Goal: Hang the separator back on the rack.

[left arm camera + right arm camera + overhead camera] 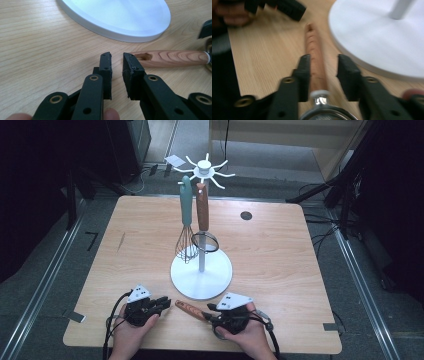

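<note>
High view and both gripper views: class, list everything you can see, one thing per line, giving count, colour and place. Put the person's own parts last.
Table: one, light wood, under everything.
Stand: one, white, round base mid-table, pole topped with hooks.
Whisk: one, teal handle, hanging on the stand.
Hanging utensil: one, brown wooden handle with a metal ring, hanging beside the whisk.
Wooden-handled utensil: one, brown, lying on the table in front of the stand's base.
Left gripper: one, black, jaws slightly apart, nothing between them, pointing at the lying handle's tip.
Right gripper: one, black, jaws either side of the lying handle, a gap showing on one side.
Hands: two, at the near table edge.
</note>
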The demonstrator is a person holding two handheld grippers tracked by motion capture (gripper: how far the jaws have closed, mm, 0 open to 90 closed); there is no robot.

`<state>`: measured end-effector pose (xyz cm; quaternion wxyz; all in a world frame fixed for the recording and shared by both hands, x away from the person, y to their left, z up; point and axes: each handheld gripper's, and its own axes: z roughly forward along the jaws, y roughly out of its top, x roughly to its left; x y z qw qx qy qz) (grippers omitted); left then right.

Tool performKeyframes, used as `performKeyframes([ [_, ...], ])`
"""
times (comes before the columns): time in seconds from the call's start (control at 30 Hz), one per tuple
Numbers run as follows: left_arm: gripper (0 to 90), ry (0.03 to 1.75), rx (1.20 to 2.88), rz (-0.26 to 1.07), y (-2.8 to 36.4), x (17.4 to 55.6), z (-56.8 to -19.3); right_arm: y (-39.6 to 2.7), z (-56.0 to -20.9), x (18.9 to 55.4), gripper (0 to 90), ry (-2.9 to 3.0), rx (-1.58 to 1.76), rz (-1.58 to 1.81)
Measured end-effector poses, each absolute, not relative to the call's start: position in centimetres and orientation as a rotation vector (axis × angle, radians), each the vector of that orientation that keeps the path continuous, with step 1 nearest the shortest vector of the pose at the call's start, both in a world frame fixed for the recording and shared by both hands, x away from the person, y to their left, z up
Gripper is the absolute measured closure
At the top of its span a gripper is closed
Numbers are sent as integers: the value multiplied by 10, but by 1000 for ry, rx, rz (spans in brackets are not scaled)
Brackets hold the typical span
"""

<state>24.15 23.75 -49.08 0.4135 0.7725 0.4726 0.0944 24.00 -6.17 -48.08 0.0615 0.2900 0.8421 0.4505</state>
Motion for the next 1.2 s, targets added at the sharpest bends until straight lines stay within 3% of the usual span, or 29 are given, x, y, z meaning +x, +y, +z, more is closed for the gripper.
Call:
performKeyframes([
  [0.1,799,1187,1949,238,235,243,-491,-81,-479,238,851,2483,1027,1430],
  [0.2,803,1190,1950,236,234,243,-491,-95,-481,232,900,2520,1076,1405],
  [0.4,804,1206,1931,230,232,246,-491,-106,-494,218,900,2618,1098,1269],
  [0.67,809,1193,1946,211,227,247,-491,-116,-498,229,900,2557,1163,1214],
  [1.2,820,1142,1995,189,211,239,-493,-121,-501,248,782,2460,1150,1220],
])
